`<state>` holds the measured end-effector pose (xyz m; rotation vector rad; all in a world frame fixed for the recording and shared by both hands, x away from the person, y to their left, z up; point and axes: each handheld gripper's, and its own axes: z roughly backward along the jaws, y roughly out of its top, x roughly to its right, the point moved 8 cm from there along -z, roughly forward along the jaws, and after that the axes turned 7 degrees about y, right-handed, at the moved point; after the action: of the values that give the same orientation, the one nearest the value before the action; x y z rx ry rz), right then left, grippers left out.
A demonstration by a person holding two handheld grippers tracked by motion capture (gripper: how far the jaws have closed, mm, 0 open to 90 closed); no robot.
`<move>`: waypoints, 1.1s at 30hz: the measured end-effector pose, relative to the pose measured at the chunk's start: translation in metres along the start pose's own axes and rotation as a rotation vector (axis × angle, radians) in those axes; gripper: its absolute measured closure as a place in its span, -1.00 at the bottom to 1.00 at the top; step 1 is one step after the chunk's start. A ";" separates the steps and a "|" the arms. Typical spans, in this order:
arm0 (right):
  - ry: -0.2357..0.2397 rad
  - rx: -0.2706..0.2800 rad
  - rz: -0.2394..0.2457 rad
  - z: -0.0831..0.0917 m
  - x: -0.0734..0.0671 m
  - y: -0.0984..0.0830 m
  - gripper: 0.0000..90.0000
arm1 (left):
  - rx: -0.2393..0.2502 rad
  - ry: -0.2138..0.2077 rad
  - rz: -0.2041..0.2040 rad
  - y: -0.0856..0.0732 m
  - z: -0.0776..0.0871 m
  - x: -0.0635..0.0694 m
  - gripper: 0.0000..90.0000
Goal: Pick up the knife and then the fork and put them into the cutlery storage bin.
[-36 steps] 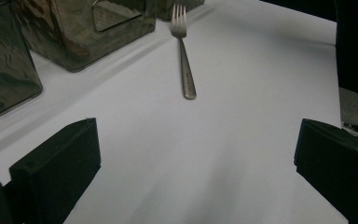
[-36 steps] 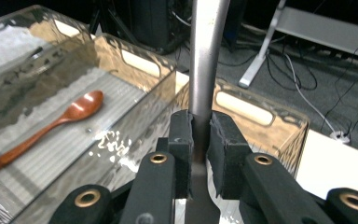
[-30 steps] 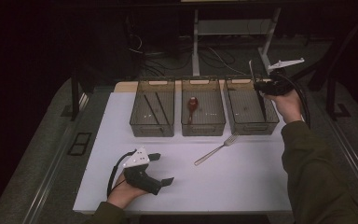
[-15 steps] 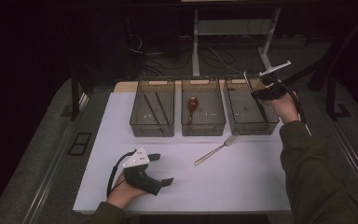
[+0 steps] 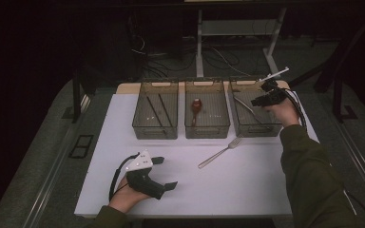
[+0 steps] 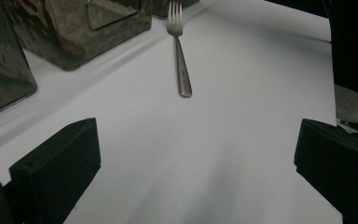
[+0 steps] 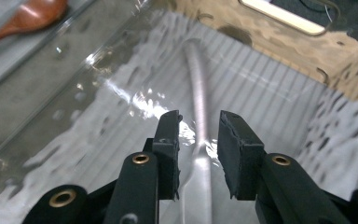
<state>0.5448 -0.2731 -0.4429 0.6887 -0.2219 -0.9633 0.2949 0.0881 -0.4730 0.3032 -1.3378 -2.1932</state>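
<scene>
My right gripper (image 5: 260, 99) hangs over the right-hand clear bin (image 5: 257, 129), pointing down into it. In the right gripper view its jaws (image 7: 199, 128) have just been opening and stand a little apart, with the handle of a metal utensil (image 7: 198, 84) lying between them on the bin's floor, untouched by the pads. That utensil (image 5: 243, 105) rests slantwise in the bin. A silver fork (image 5: 221, 152) lies on the white table in front of the bins. My left gripper (image 5: 167, 173) rests on the table near the front edge, jaws wide open (image 6: 196, 154) and aimed at the fork (image 6: 179, 56).
The middle bin (image 5: 207, 129) holds a red-brown wooden spoon (image 5: 196, 105). The left bin (image 5: 155, 132) holds thin dark sticks (image 5: 154, 110). The white board (image 5: 266, 190) ends near the person's sleeve at the right. Cables and table legs lie beyond the bins.
The right hand has sunk lower over the right bin, and the metal utensil now lies in that bin. The left gripper has not moved.
</scene>
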 end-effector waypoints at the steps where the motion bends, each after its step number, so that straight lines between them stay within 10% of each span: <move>1: 0.010 0.017 -0.012 0.002 -0.001 0.001 0.42 | -0.001 0.003 0.001 0.000 0.000 0.000 -1.00; 7: 0.081 0.122 -0.006 0.022 -0.020 0.002 0.22 | -0.003 0.008 0.000 0.000 0.001 -0.001 -1.00; 18: 0.188 0.190 0.125 0.065 -0.082 -0.024 0.82 | -0.010 0.010 -0.002 -0.001 -0.001 0.000 -1.00; 33: 0.300 0.032 0.241 0.012 -0.150 -0.068 0.97 | -0.019 0.009 -0.010 -0.002 -0.002 0.000 -1.00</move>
<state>0.4083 -0.1819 -0.4580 0.8065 -0.0538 -0.6185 0.2948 0.0873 -0.4756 0.3128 -1.3124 -2.2086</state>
